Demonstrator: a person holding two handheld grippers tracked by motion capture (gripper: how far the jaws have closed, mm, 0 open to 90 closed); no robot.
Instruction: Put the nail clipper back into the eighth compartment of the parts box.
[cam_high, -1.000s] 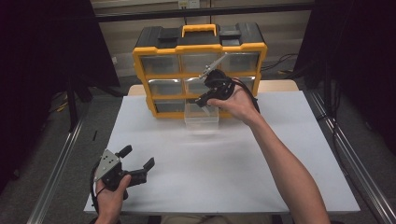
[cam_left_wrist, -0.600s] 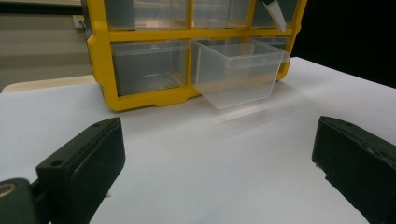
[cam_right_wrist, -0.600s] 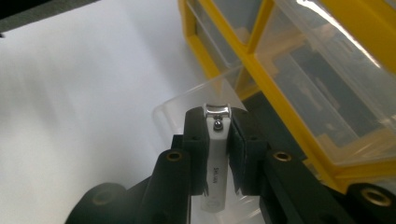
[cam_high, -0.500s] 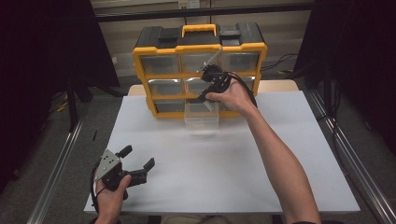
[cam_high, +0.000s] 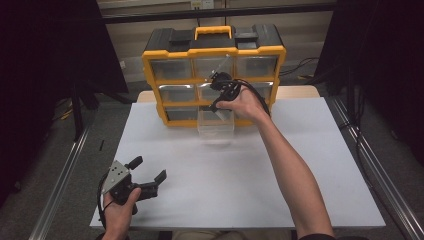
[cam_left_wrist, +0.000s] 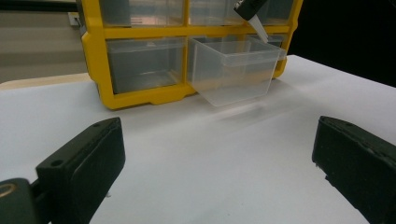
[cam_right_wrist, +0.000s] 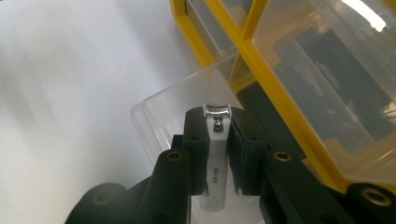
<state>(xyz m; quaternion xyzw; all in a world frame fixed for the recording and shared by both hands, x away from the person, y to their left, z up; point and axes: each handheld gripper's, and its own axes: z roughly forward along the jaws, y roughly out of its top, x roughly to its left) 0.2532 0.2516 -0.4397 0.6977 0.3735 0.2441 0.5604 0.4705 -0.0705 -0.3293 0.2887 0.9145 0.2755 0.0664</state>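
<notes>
A yellow organizer (cam_high: 215, 50) with clear drawers stands at the back of the white table (cam_high: 300, 165). One clear drawer (cam_high: 216, 122) is pulled out and rests tilted on the table in front of it, shown too in the left gripper view (cam_left_wrist: 233, 70). My right gripper (cam_high: 216, 106) hovers over that drawer, shut on a white nail clipper (cam_right_wrist: 217, 154) that points down into it. The clipper's tip (cam_left_wrist: 258, 25) hangs just above the drawer's rim. My left gripper (cam_high: 148, 168) rests open at the table's front left, with nothing between its jaws.
The organizer's other drawers (cam_high: 177, 92) are pushed in. Metal rails (cam_high: 60, 185) run along both sides of the table, with dark floor beyond. The white tabletop stretches between the drawer and the left gripper (cam_left_wrist: 219, 140).
My right hand has turned and shifted slightly left and down over the pulled-out drawer, still holding the clipper. The left gripper has stayed in place.
</notes>
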